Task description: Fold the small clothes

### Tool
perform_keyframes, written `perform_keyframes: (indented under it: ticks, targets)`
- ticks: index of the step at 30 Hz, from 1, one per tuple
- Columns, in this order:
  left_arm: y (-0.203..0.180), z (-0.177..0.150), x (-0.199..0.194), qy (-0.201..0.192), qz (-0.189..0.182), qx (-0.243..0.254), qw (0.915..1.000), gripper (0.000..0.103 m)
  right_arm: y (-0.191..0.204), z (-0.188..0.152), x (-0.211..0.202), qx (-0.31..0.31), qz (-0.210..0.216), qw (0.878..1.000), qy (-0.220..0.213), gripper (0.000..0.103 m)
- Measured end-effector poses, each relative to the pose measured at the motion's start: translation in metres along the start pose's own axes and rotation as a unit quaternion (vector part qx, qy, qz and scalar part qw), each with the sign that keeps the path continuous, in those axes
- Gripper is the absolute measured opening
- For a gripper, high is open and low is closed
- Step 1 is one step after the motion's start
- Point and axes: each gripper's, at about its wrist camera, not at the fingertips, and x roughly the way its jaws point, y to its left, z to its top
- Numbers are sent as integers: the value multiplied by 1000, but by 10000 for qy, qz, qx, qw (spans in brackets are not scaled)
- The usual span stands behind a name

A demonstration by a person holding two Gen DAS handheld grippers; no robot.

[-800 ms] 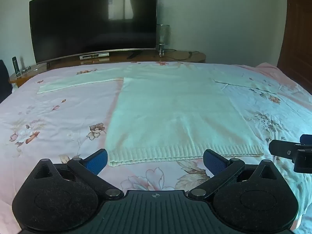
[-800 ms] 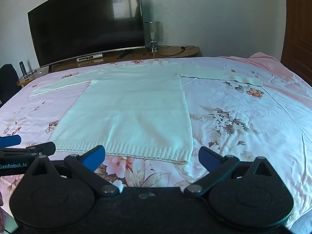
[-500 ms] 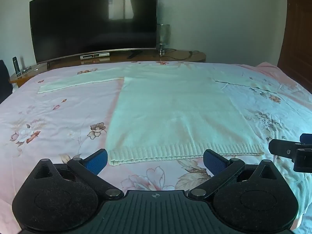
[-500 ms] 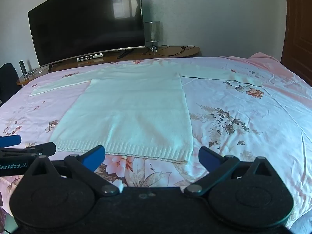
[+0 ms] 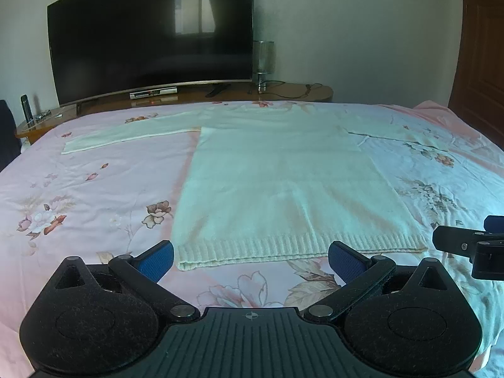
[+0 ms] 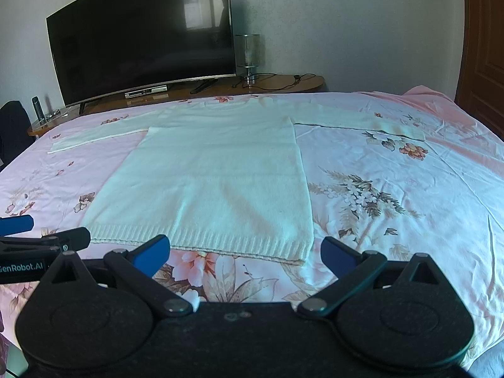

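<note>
A cream knit sweater [image 5: 283,182] lies flat on the bed, ribbed hem toward me, both sleeves spread out to the sides. It also shows in the right wrist view [image 6: 214,182]. My left gripper [image 5: 250,260] is open and empty, just in front of the hem's left part. My right gripper [image 6: 244,253] is open and empty, just in front of the hem's right corner. Each gripper shows at the edge of the other's view: the right gripper [image 5: 469,245], the left gripper [image 6: 41,239].
The bed has a pink floral sheet [image 5: 78,195]. Beyond its far edge stands a low wooden stand [image 5: 283,91] with a large dark TV [image 5: 151,31] and a small lamp [image 5: 263,60]. A brown door [image 6: 485,41] is at the right.
</note>
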Motion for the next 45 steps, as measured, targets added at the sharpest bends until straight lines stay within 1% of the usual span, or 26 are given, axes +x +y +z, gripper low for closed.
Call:
perform_keyframes:
  ticks: [45]
  targets:
    - [-4, 1, 0, 15, 25, 73, 10000, 103, 1, 1, -1, -61, -1, 10000, 12, 102]
